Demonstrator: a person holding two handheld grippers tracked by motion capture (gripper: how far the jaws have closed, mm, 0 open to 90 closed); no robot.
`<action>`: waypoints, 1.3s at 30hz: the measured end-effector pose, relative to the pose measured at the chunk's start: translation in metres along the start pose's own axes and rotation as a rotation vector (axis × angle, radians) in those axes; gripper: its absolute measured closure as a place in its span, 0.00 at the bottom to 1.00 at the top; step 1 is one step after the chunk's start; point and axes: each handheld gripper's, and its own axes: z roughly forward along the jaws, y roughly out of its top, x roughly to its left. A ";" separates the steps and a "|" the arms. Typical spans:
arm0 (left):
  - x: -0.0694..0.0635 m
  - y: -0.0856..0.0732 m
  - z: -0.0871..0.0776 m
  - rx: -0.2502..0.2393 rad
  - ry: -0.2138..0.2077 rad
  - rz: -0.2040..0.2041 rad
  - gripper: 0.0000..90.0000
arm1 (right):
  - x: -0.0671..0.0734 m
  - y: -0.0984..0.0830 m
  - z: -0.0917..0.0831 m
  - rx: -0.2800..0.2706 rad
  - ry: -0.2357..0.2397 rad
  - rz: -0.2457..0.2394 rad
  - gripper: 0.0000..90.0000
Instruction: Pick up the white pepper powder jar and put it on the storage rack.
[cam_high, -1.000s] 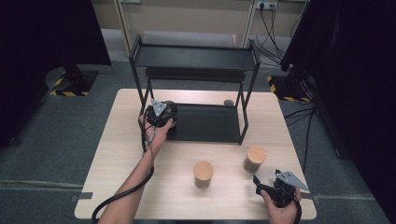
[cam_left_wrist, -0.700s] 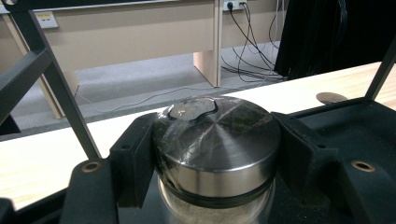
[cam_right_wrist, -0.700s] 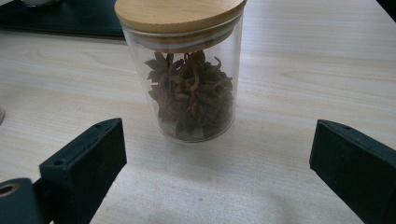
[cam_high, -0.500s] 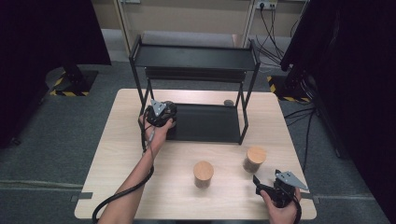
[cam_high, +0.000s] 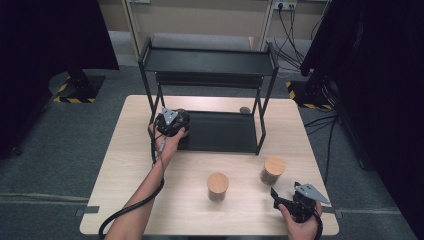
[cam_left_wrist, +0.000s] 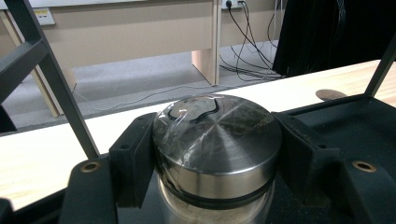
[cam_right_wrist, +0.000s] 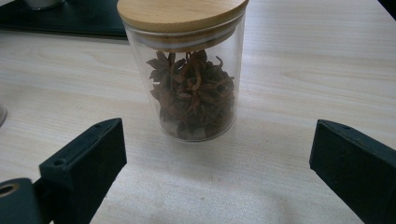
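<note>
Slippage threatens the steel-lidded jar (cam_left_wrist: 217, 154) clamped in the left gripper (cam_high: 171, 121) over the rack's lower shelf (cam_high: 220, 131), while the right gripper (cam_high: 295, 205) gapes empty before the star-anise jar (cam_right_wrist: 187, 74).

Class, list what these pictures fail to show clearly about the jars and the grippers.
- Metal-lidded jar: contents, left gripper view; lid and left gripper jaws cover it.
- Same jar, high view: hidden under that gripper.
- Jar of dried spice: lid top cut off, right gripper view.
- Small round thing behind the rack: too small.
</note>
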 end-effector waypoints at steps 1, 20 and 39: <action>0.000 0.000 0.000 0.003 -0.003 0.001 0.38 | 0.000 0.000 0.000 0.000 0.000 0.000 0.04; -0.003 -0.002 -0.010 0.010 -0.020 0.002 0.17 | 0.001 0.000 0.000 0.003 -0.002 -0.008 0.04; -0.007 -0.004 -0.029 -0.015 -0.036 0.011 0.13 | 0.001 0.000 0.000 0.005 -0.002 -0.008 0.04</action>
